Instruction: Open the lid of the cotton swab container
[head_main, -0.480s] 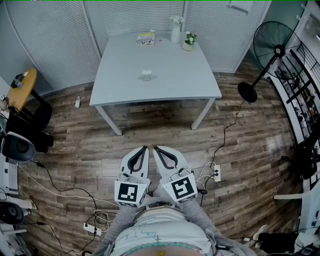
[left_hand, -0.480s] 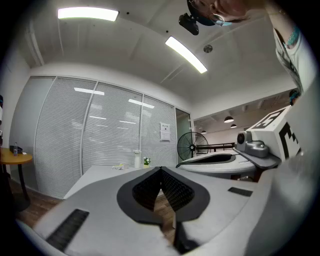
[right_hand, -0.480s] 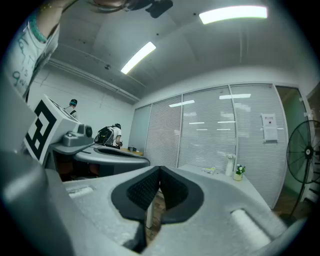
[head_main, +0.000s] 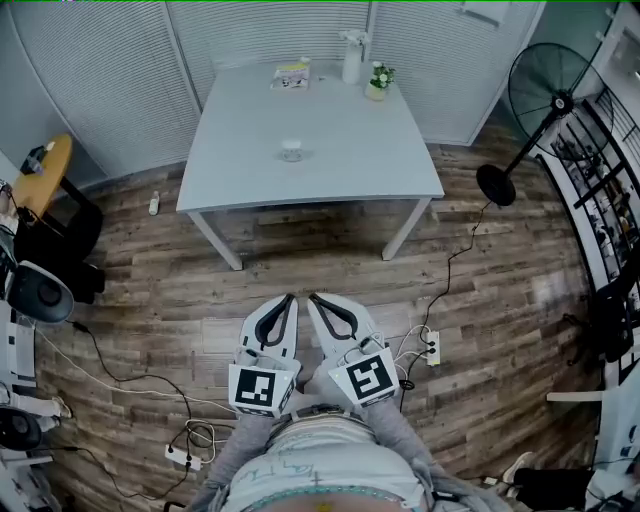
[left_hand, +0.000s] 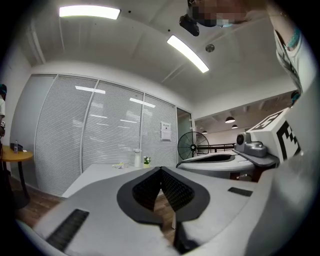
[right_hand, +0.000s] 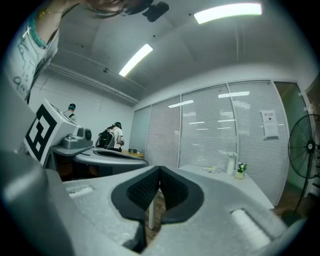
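Cotton swab container (head_main: 292, 151) sits on the table (head_main: 340, 150), at 12 o'clock from my grippers and well apart. Since half a second ago nothing has really changed: my left gripper (head_main: 285, 300) and right gripper (head_main: 315, 298) hang near my waist, both clenched on nothing. I judge the lid untouched and the whole approach still ahead. Only the head view shows the container; the right gripper view alone shows people (right_hand: 116, 136) at 9 o'clock
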